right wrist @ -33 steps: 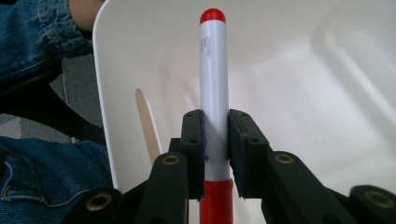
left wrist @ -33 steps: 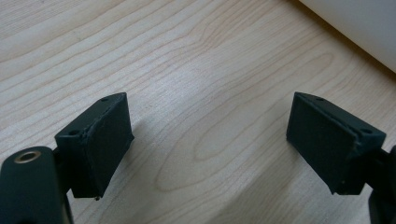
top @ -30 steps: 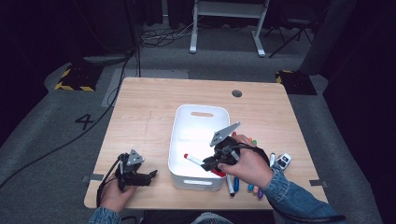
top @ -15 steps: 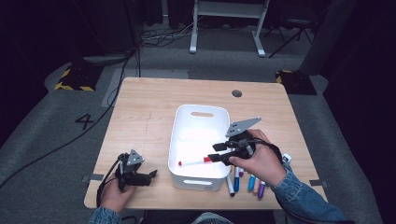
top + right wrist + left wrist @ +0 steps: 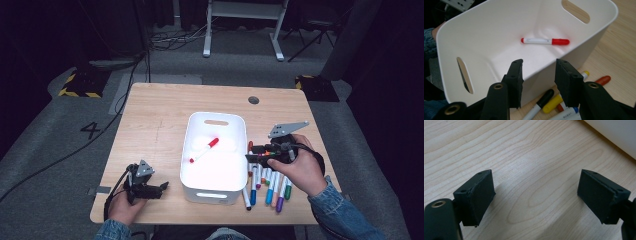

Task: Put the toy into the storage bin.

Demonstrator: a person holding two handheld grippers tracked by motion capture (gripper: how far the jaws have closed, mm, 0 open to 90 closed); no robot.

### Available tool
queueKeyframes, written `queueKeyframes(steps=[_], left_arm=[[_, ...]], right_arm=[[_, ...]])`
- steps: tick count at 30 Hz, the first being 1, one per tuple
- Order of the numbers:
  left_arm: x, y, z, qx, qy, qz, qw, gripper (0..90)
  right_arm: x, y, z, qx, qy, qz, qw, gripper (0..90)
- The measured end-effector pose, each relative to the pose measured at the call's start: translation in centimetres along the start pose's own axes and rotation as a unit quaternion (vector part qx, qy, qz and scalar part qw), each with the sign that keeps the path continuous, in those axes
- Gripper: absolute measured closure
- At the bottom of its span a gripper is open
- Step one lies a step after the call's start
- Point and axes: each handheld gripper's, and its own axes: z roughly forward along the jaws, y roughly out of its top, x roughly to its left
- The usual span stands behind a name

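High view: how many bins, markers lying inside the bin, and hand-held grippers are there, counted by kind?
White bin: 1
Red-capped marker inside it: 1
Hand-held grippers: 2, the left hand-held gripper and the right hand-held gripper
Total: 4

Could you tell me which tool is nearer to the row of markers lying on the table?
Right. The right tool hovers directly above the markers, beside the white bin. The left tool rests on the far side of the bin, near the table's front-left corner.
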Motion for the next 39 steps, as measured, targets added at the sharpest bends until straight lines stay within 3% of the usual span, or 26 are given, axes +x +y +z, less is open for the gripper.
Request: queueKeyframes(steps=[11,22,34,39], left_arm=[[0.0,0.0,0.0,0.0,0.0,0.0,1.0,14.4],[0.0,0.0,0.0,0.0,0.0,0.0,1.0,14.4],[0.0,0.0,0.0,0.0,0.0,0.0,1.0,14.4],[0.0,0.0,0.0,0.0,0.0,0.0,1.0,14.4]], right_arm=[[-4.3,-2.6,-0.6,0.018,-0.054,0.048,0.9972,58.3],[-8.2,-5.5,0.4,0.052,-0.102,0.093,0.9891,58.0],[-10.3,-8.7,3.1,0.101,-0.115,0.119,0.981,57.0],[-10.7,-9.4,3.8,0.111,-0.111,0.124,0.9797,56.8]])
